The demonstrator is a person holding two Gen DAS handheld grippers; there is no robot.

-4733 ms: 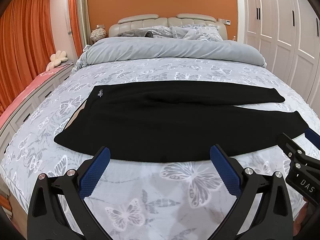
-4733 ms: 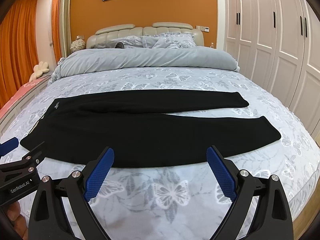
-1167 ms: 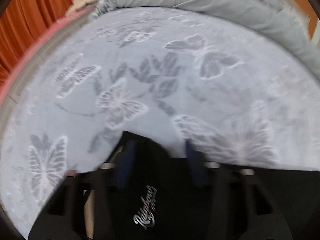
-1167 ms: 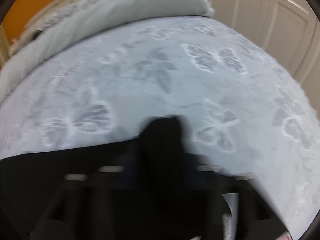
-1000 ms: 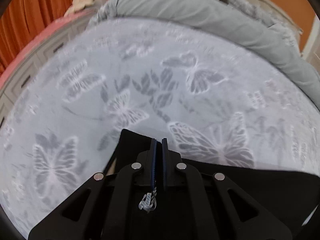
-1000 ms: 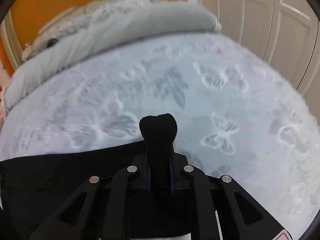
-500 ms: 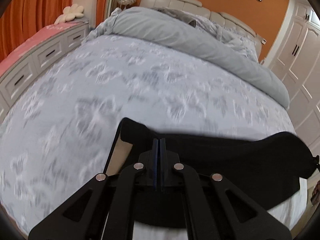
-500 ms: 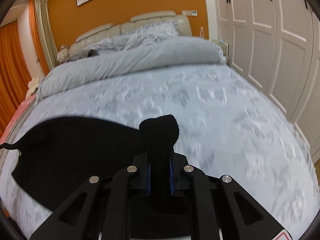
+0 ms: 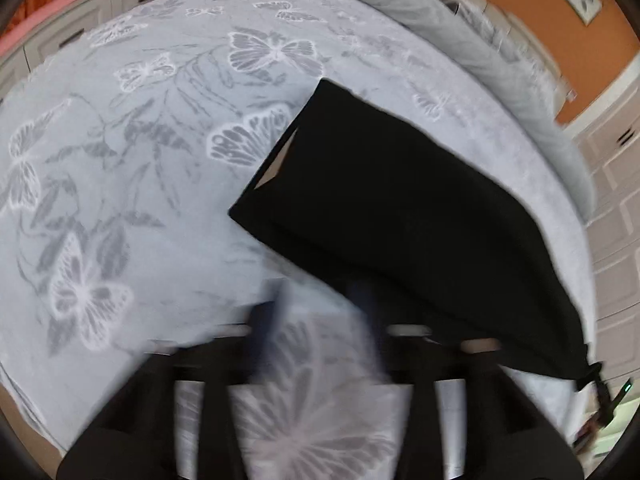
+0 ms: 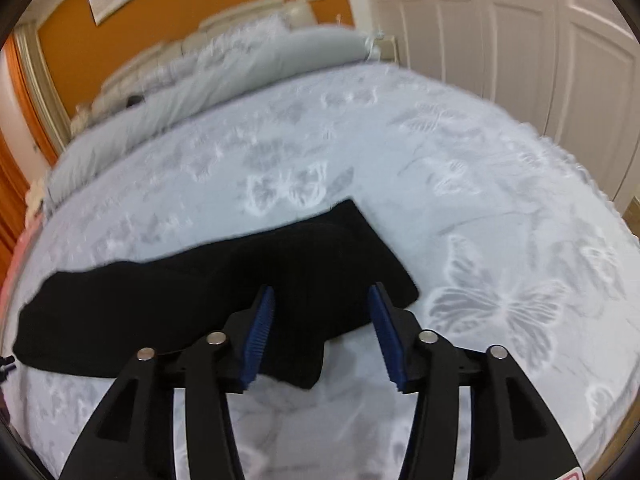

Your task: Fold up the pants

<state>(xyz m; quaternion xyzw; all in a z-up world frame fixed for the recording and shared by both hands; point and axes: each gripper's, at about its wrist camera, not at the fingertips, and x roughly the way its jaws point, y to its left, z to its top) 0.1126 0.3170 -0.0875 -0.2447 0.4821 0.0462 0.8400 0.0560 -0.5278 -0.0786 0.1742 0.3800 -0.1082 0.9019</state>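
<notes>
The black pants (image 9: 400, 208) lie flat on the butterfly-print bed cover (image 9: 120, 160), doubled lengthwise into one long band. In the left wrist view, my left gripper (image 9: 318, 312) is blurred just short of the band's near edge. Its jaws are opening and only bed cover shows between them. In the right wrist view, the pants (image 10: 224, 284) stretch to the left, with their hem end under my right gripper (image 10: 322, 320). Its jaws are opening too. The blue pads (image 10: 260, 320) stand apart from the cloth lying loose between them.
A rolled grey duvet (image 10: 240, 68) and pillows lie at the head of the bed against an orange wall. White wardrobe doors (image 10: 520, 40) stand along the right side. A pink-topped drawer unit (image 9: 80, 4) runs along the left side.
Both grippers were shut on the pants' edge and carried it toward the near side of the bed. Now both have let go and the pants lie doubled over.
</notes>
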